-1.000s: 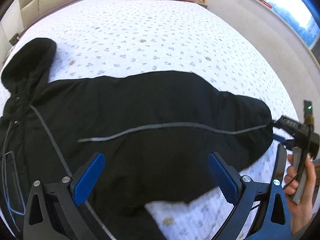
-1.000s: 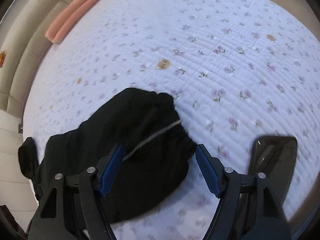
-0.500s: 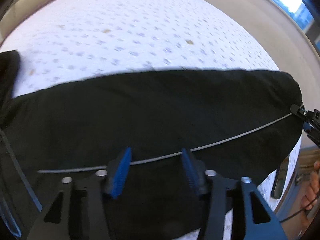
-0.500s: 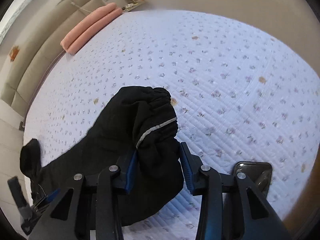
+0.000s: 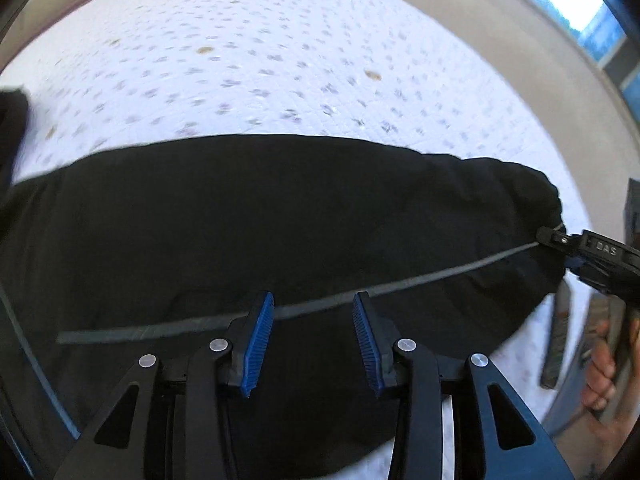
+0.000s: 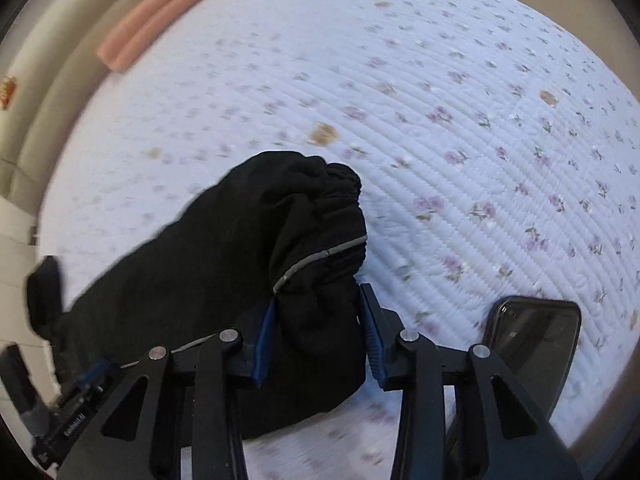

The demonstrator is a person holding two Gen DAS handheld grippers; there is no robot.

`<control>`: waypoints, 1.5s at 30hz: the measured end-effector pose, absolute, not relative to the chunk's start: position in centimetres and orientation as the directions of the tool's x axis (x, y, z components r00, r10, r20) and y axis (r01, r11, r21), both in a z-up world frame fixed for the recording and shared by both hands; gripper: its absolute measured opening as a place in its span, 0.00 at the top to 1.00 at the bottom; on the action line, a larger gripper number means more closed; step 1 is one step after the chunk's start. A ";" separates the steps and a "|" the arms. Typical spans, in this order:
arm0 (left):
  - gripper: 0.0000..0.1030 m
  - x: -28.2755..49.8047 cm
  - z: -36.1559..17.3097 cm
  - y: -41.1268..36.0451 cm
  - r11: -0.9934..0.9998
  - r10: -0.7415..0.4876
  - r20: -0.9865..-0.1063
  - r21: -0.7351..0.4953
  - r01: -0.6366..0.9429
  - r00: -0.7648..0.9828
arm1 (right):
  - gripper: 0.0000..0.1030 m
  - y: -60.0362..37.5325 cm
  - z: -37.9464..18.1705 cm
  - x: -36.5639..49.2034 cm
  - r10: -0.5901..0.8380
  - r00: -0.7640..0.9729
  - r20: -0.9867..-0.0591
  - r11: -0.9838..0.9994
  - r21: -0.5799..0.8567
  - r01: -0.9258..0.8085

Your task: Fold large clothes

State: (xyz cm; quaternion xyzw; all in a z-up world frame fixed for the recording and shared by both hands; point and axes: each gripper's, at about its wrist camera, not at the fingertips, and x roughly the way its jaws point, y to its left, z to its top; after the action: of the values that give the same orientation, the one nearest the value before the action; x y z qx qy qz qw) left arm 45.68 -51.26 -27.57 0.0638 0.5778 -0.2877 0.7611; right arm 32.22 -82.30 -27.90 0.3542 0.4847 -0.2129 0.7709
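Note:
A black hooded jacket (image 5: 280, 216) with a thin grey stripe lies across the flowered bed quilt (image 5: 280, 48). Its sleeve stretches between both grippers. My left gripper (image 5: 312, 320) sits mid-sleeve, its blue pads pinching a fold of fabric where the stripe crosses. In the right wrist view my right gripper (image 6: 318, 312) holds the gathered sleeve cuff (image 6: 320, 220); its jaws are closing and the pads press into the bunched cloth. The right gripper (image 5: 560, 240) also shows at the sleeve's end, with a hand (image 5: 604, 376) on its handle. The hood (image 6: 44, 296) lies far left.
A dark phone (image 6: 528, 344) lies on the quilt just right of my right gripper. A folded pink blanket (image 6: 160, 12) rests at the head of the bed by the beige headboard (image 6: 40, 120). A window (image 5: 592, 12) is at upper right.
Both grippers went from wide open to closed on the sleeve, the left at mid-sleeve, the right at the cuff. The left dropped toward the fabric, and the sleeve is now pulled straighter between them.

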 end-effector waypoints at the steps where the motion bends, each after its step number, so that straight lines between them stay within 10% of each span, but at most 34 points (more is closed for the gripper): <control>1: 0.58 45.0 -26.9 -49.9 0.828 -0.376 -0.911 -0.248 0.503 0.171 | 0.60 -82.1 -27.3 32.2 0.022 0.455 -0.890 0.658 0.356 0.664; 23: 0.58 43.7 -22.2 -15.9 0.981 -0.104 -0.947 -0.046 0.191 0.305 | 0.60 -44.2 -15.8 44.1 0.393 0.586 -0.709 0.807 0.571 0.150; 37: 0.58 45.2 -23.4 -2.9 0.999 -0.032 -0.955 -0.030 0.011 0.296 | 0.60 -24.2 -21.0 50.1 0.504 0.393 -0.769 0.837 0.548 -0.001; 45: 0.58 45.2 -25.9 0.8 0.998 -0.033 -0.971 -0.042 -0.035 0.238 | 0.40 -17.8 -30.0 51.7 0.422 0.176 -0.889 0.905 0.423 -0.036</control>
State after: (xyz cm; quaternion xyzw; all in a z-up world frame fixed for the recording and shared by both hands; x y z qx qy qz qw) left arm 45.17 0.76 -25.94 -0.0274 0.6174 0.0008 0.7862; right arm 51.66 -17.75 -29.99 0.1550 0.6234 0.1525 0.7511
